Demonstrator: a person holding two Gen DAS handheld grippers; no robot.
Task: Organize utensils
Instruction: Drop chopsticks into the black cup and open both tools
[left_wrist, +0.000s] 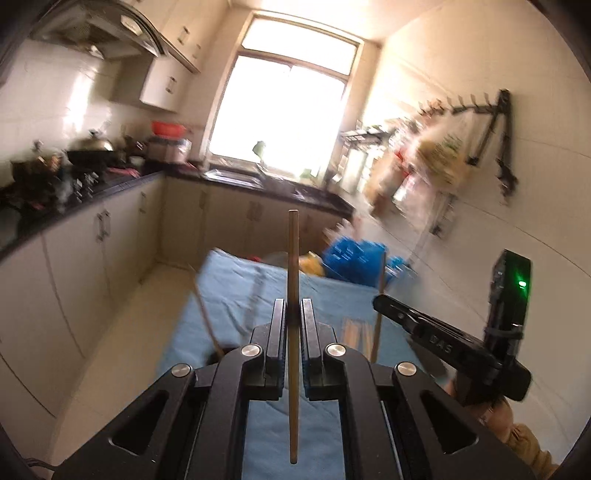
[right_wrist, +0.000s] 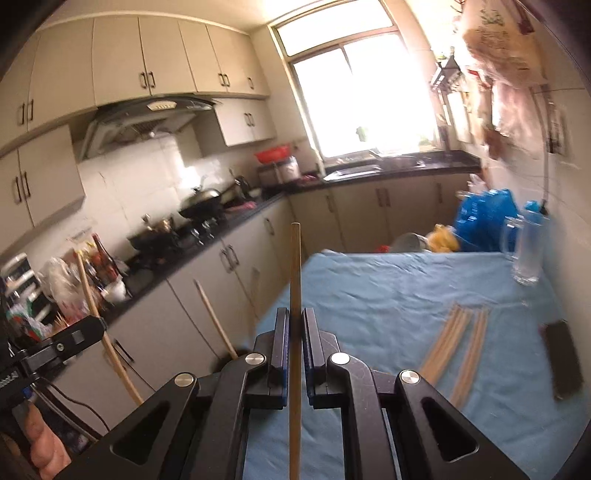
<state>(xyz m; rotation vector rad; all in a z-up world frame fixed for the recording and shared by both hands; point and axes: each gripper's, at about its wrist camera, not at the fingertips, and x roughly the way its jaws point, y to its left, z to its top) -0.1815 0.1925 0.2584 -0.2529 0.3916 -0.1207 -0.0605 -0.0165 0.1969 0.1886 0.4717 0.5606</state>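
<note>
Chopstick (left_wrist: 293, 332) clamped upright in left hand-held gripper (left_wrist: 293, 314), jaws narrow on it, held above blue-covered tabletop (left_wrist: 236, 295). Second chopstick (right_wrist: 294, 332) pinched the same way in right hand-held gripper (right_wrist: 294, 325), also upright, over near edge of tabletop. Loose chopsticks (right_wrist: 458, 343) lying flat on tabletop, right of right hand-held gripper, fanned in two bundles. Dark flat object (right_wrist: 561, 360) on tabletop just right of that pile; can't tell what. Clear glass (right_wrist: 526, 254) standing at far right corner of tabletop, against wall. Blue bag (right_wrist: 484, 218) behind far edge of tabletop. Two more sticks (right_wrist: 218, 321) poking up off left edge of tabletop, lower ends hidden behind gripper body. Background motion-blurred in left wrist view.
</note>
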